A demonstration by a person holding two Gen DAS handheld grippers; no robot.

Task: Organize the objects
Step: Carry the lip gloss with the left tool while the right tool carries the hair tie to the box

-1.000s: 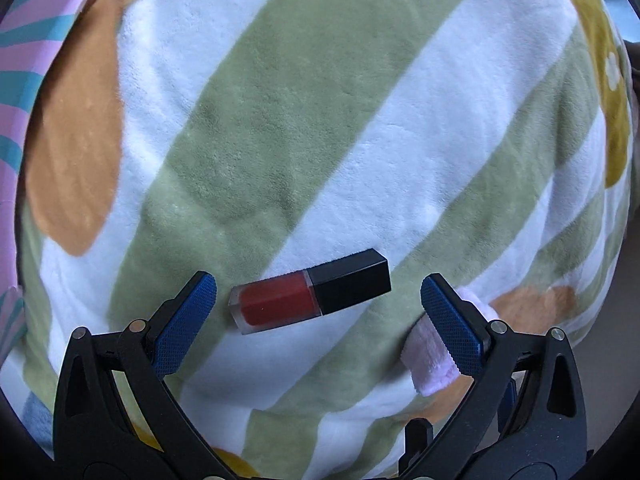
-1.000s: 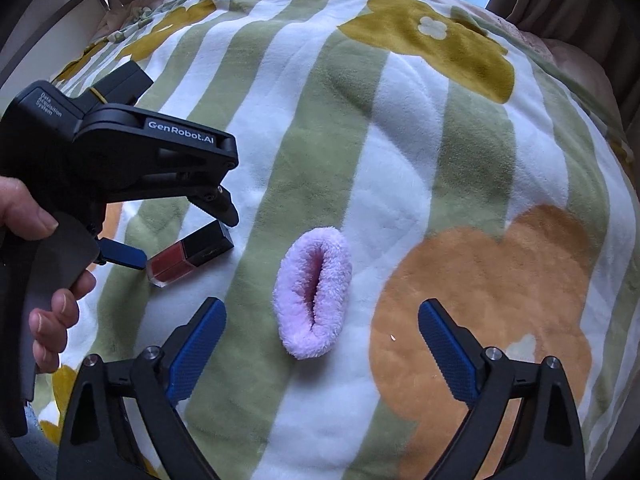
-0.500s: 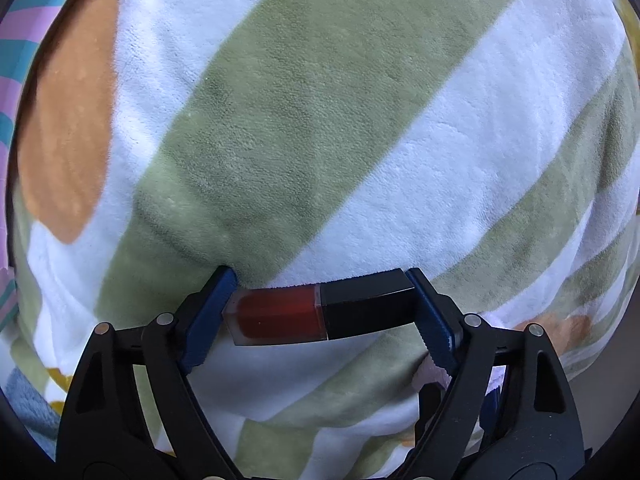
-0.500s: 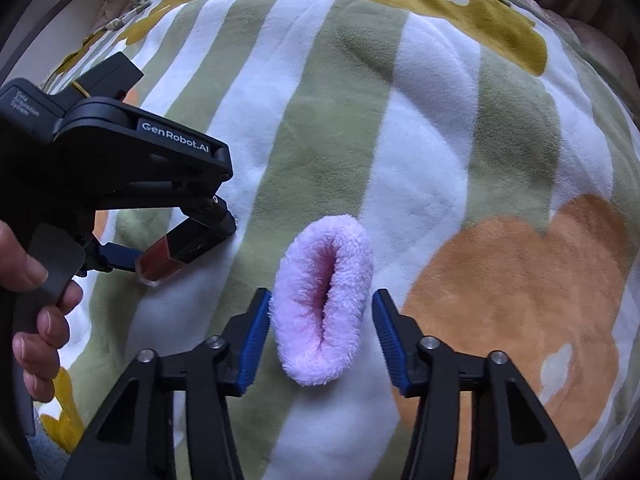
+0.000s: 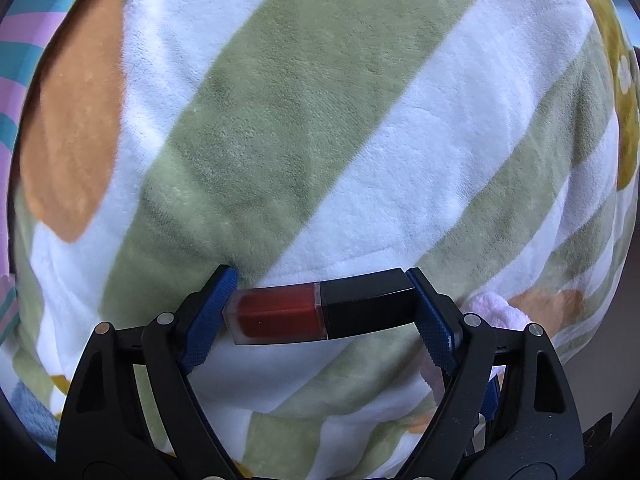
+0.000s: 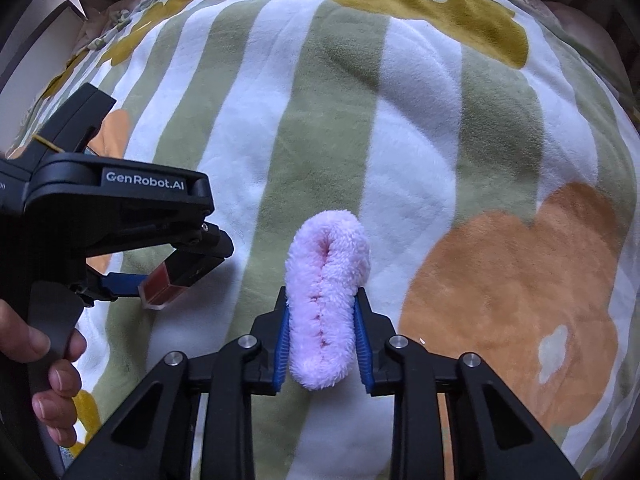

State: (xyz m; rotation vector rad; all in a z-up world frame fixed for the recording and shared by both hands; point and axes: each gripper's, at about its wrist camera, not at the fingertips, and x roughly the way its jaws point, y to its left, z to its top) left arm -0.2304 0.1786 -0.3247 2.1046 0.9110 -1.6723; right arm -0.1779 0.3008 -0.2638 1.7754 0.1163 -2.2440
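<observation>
I have both grips set. My left gripper (image 5: 320, 312) holds the lip gloss (image 5: 320, 310) end to end: its long axis runs straight across from one blue pad to the other, clear red tube at the left pad, black cap at the right. That leaves the fingers fairly wide, clamping only the two small end faces, so I judge any twist on the lift could let it pivot out.

My right gripper (image 6: 322, 336) is squeezed narrow on the pink scrunchie (image 6: 326, 300), flattening the loop; its length points forward, away from the fingers, with the far half sticking out beyond the tips.

Both things lie on the striped blanket (image 6: 400, 128), the gloss just to the left of the scrunchie. Each hand is already on its own item, so the next move, I reckon, is a straight lift.
</observation>
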